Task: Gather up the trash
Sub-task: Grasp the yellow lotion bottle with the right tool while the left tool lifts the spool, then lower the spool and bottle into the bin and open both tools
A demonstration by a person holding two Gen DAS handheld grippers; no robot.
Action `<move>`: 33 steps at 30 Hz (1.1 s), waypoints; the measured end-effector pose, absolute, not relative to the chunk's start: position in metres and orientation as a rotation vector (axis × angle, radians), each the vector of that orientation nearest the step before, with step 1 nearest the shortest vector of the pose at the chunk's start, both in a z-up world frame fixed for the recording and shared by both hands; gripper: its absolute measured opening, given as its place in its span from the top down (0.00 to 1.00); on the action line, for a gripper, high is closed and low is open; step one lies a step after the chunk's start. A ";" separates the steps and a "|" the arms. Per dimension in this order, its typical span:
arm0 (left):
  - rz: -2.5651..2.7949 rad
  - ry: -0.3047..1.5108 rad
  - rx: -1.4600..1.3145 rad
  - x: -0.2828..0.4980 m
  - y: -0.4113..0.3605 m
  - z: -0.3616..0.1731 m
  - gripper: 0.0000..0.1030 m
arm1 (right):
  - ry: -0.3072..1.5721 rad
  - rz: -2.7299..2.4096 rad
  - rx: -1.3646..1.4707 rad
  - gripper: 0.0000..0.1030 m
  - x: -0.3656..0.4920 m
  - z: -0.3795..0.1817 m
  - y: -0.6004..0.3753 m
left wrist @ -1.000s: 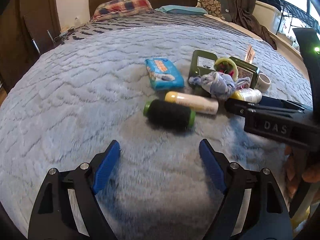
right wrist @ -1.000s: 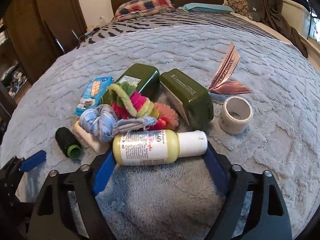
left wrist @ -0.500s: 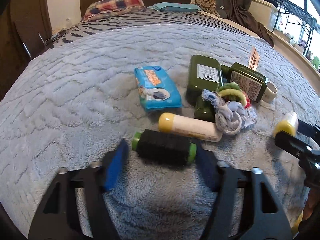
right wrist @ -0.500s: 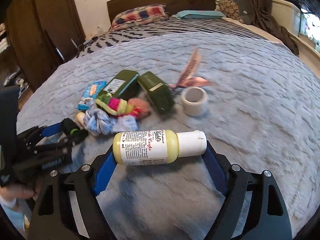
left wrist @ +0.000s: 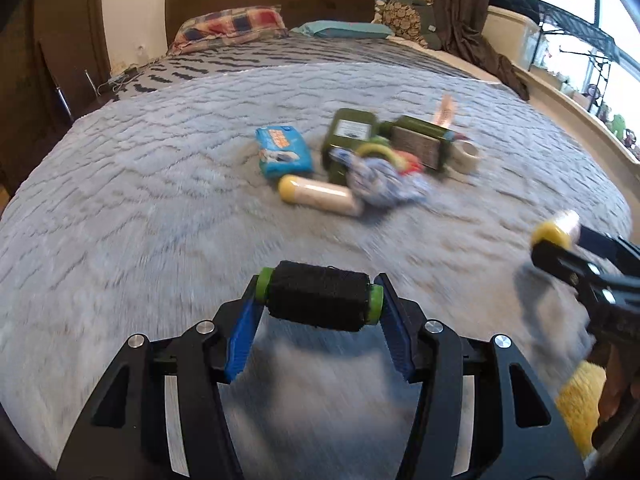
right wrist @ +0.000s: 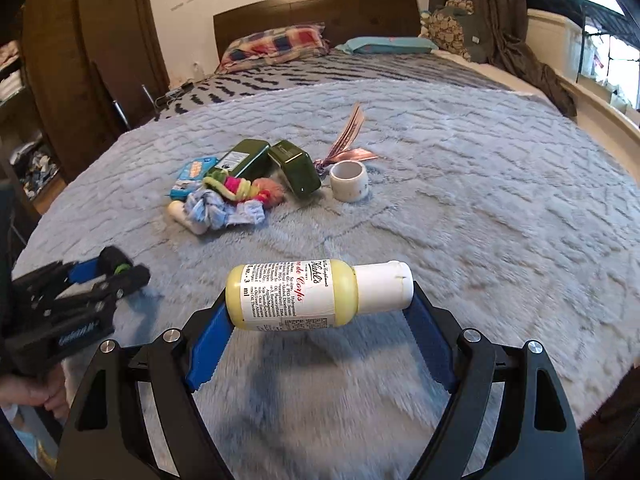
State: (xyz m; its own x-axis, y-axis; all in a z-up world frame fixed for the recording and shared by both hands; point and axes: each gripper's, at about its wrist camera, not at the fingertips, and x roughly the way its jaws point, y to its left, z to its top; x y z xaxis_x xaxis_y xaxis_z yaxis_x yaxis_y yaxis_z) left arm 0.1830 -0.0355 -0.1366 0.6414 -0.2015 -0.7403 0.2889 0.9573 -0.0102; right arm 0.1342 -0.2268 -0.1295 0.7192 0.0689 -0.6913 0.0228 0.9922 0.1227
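Left claw clamped on black thread spool, held crosswise above the bed. Right claw clamped on yellow lotion bottle, cap to the right. Only the right wrist view shows the bottle label; pile lies well ahead.

Between your left gripper's blue pads sits a black, green-ended spool; your right's hold a yellow, white-capped bottle. Ahead, blurred, possibly blue-white cloth.

We look forward along each tool's fingers, close above the grey plush bedspread, sharing the clutter ahead
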 end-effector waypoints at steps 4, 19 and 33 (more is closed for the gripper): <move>-0.295 0.802 0.104 0.138 -0.038 -0.128 0.48 | 0.744 0.031 0.128 0.20 0.104 -0.121 -0.230; -0.334 0.837 0.068 0.020 -0.045 -0.152 0.48 | 0.772 0.066 0.114 0.20 -0.001 -0.137 -0.220; -0.354 1.158 0.092 0.005 -0.051 -0.263 0.48 | 1.045 0.104 0.155 0.20 -0.008 -0.235 -0.204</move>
